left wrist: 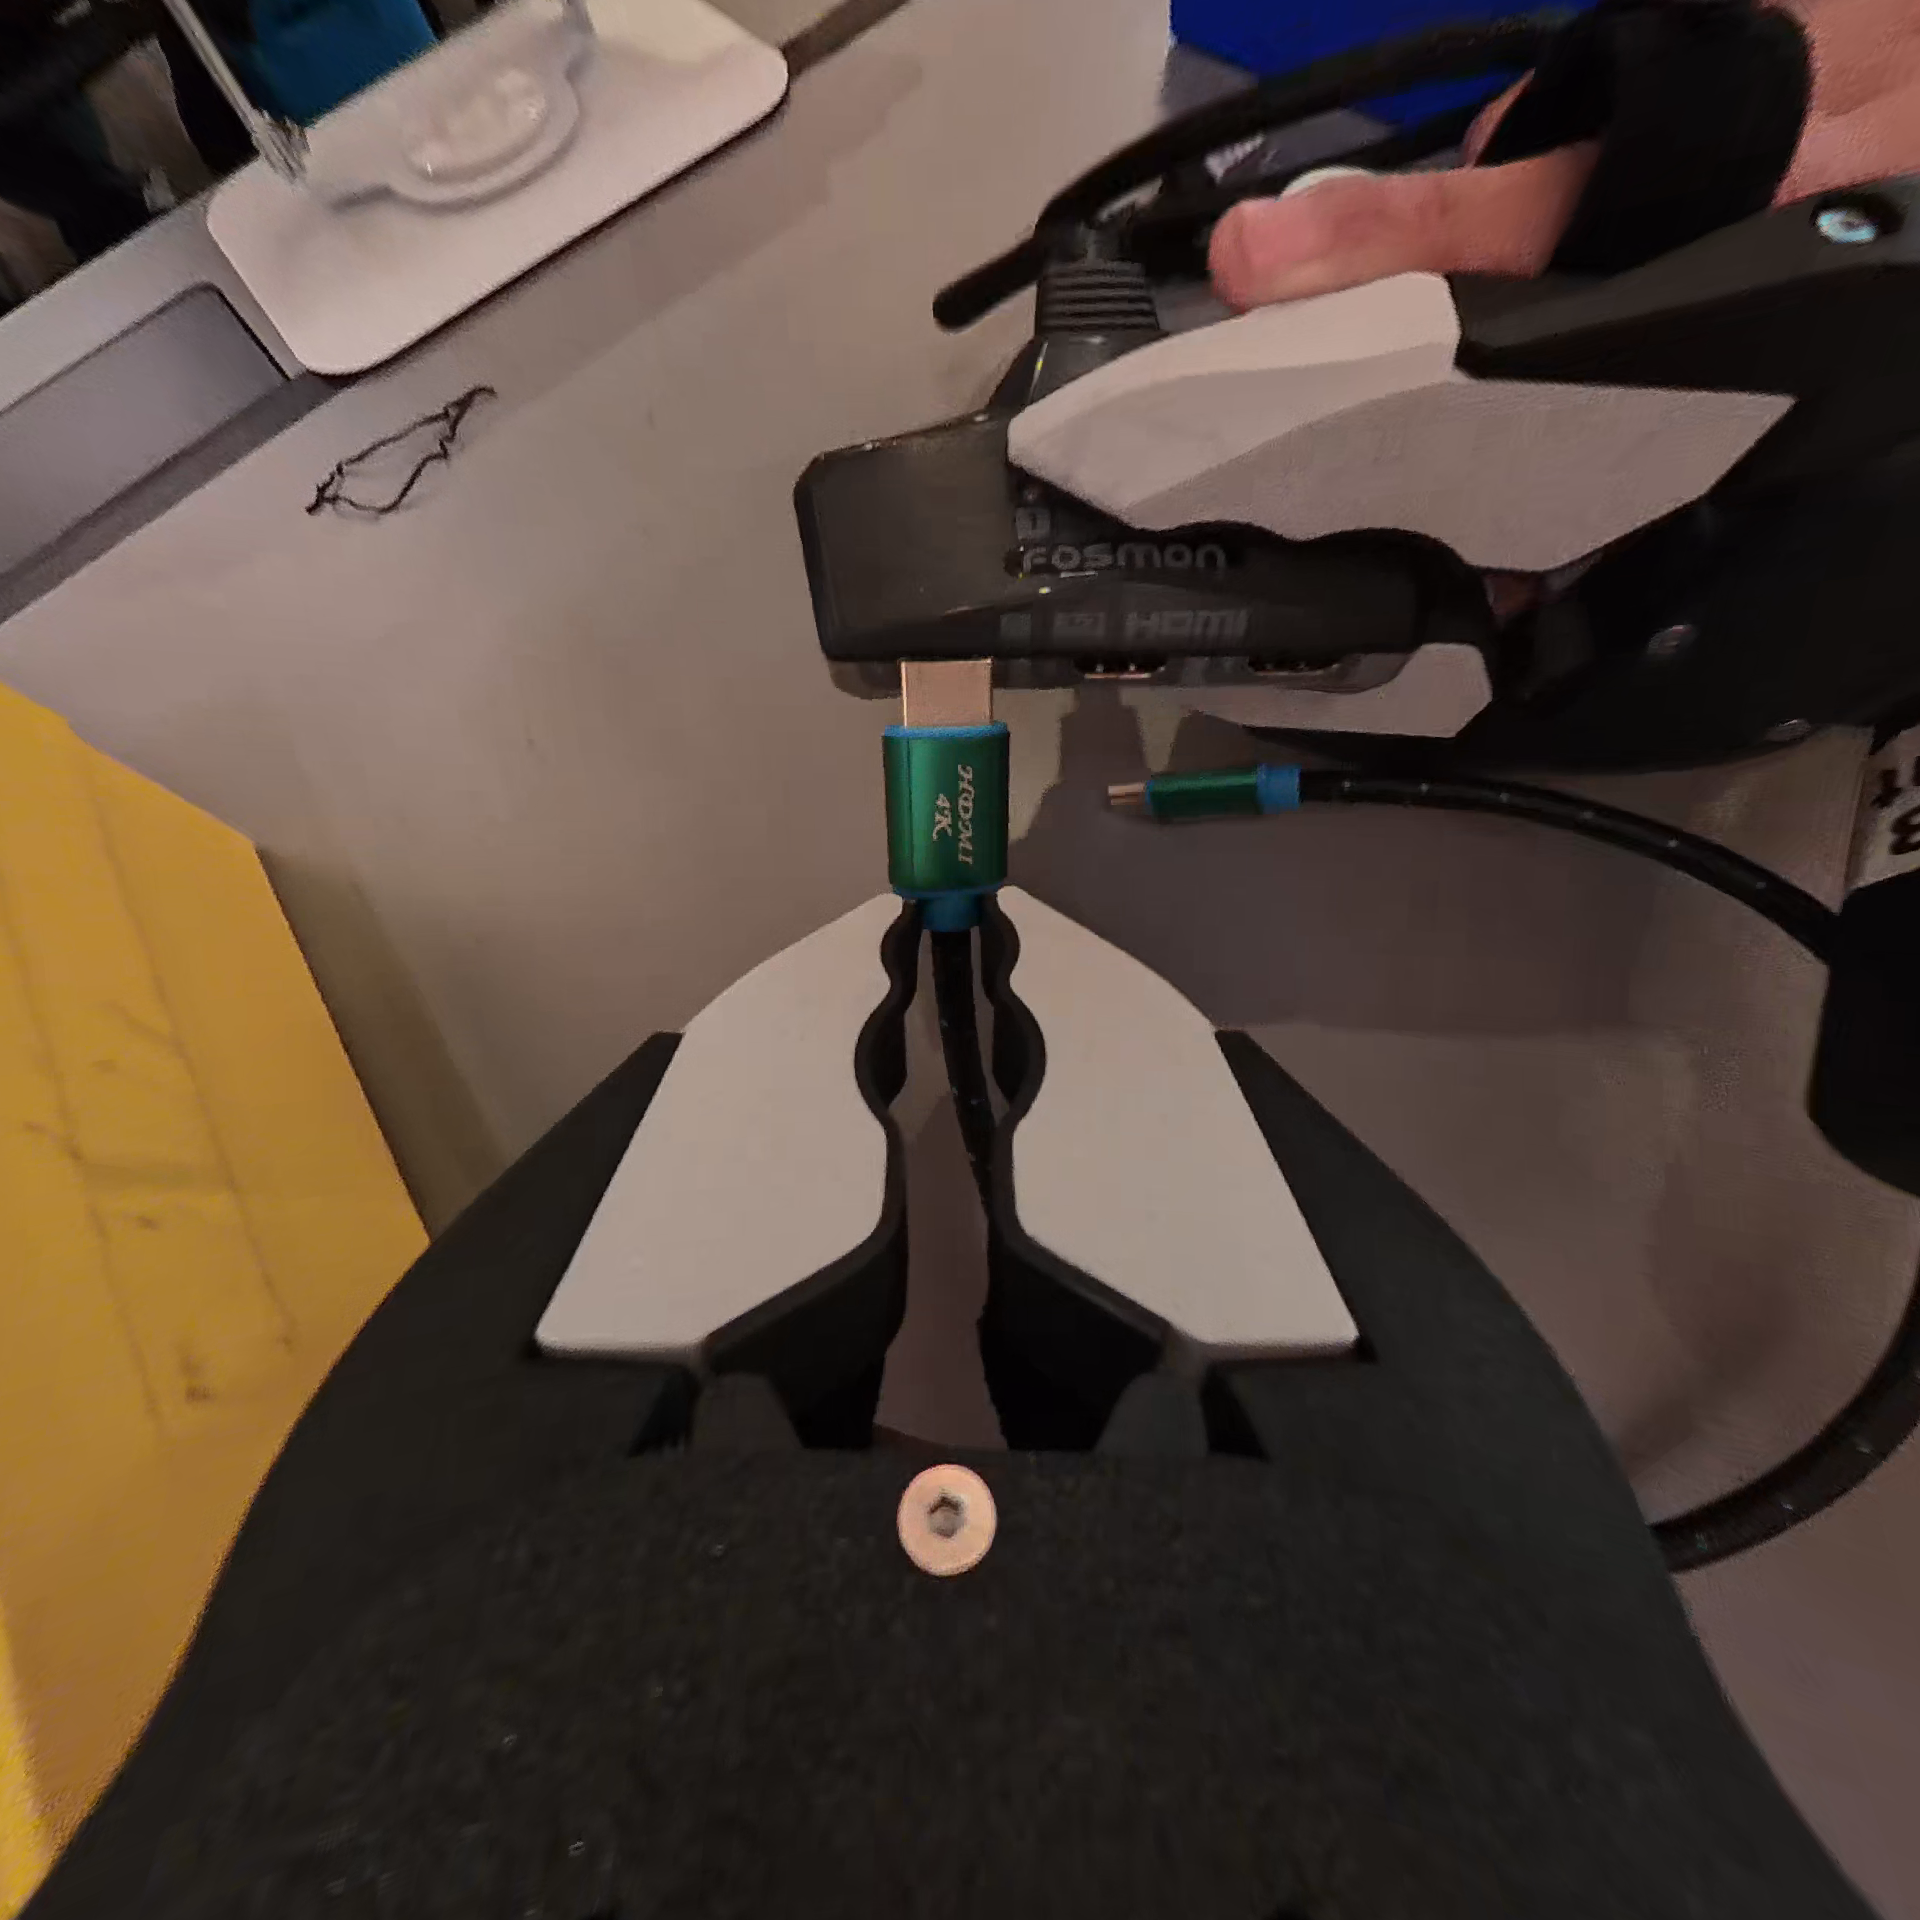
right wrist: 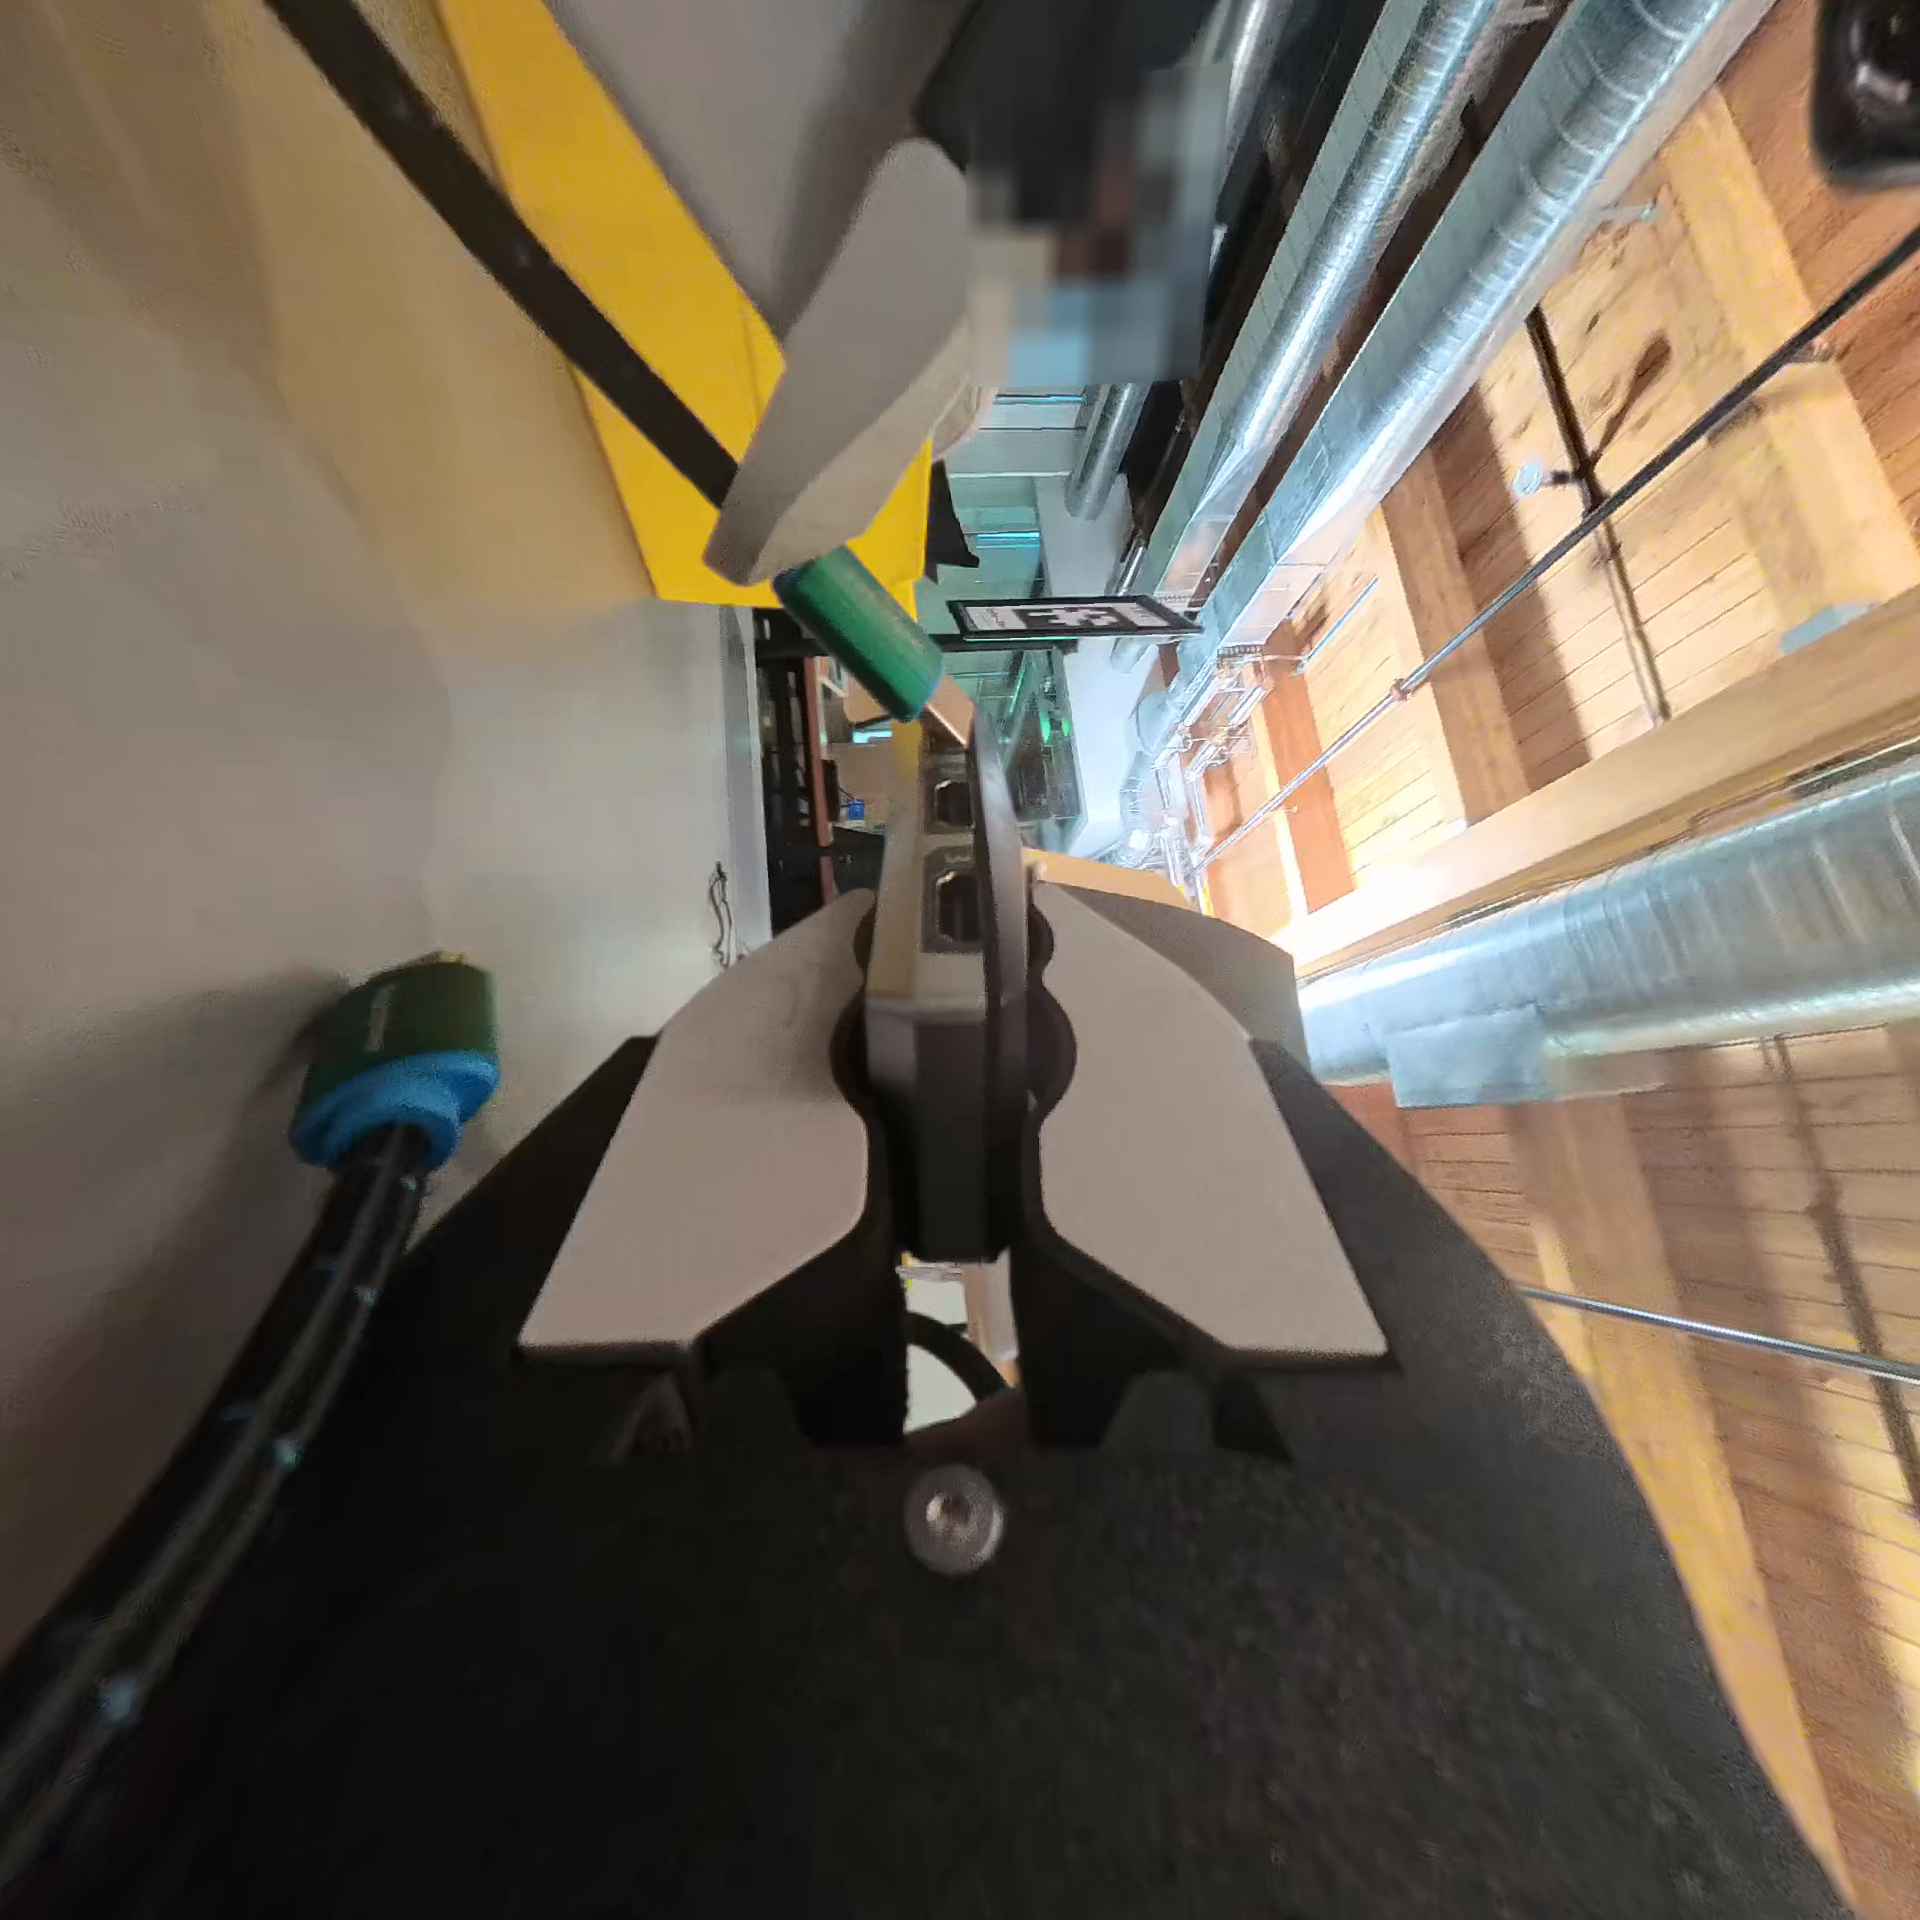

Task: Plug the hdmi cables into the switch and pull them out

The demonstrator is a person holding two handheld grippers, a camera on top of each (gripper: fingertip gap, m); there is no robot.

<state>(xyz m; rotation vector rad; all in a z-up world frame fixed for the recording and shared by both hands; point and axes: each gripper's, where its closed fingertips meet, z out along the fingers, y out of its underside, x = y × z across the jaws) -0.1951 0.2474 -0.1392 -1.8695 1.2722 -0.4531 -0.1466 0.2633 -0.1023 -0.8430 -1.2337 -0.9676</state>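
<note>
Here the left gripper [left wrist: 948, 914] is clamped on a braided black cable [left wrist: 961, 1039] just behind its green plug [left wrist: 945, 810], jaws closed round the cord w/ the plug sticking out past the tips. Plug's metal tip [left wrist: 943, 694] meets the leftmost port on the front edge of the switch [left wrist: 914, 551]; how deep it sits can't be told. Two more ports to the right look bare.

Right gripper [right wrist: 948, 914] pinches the switch [right wrist: 940, 1091] by its flat faces, jaws closed on it, holding it above the table [left wrist: 623, 644]. A gloved hand [left wrist: 1621, 166] shows behind that gripper in the left view.

A 2nd green plug [left wrist: 1205, 795] lies on the table below the switch, unplugged, its cable [left wrist: 1558, 821] curving off to the right. A dark cord [left wrist: 1091, 281] runs out the switch's back. Yellow surface [left wrist: 135, 1091] at left; pale mat [left wrist: 499, 187] far back, bit of black thread [left wrist: 400, 457] near it.
</note>
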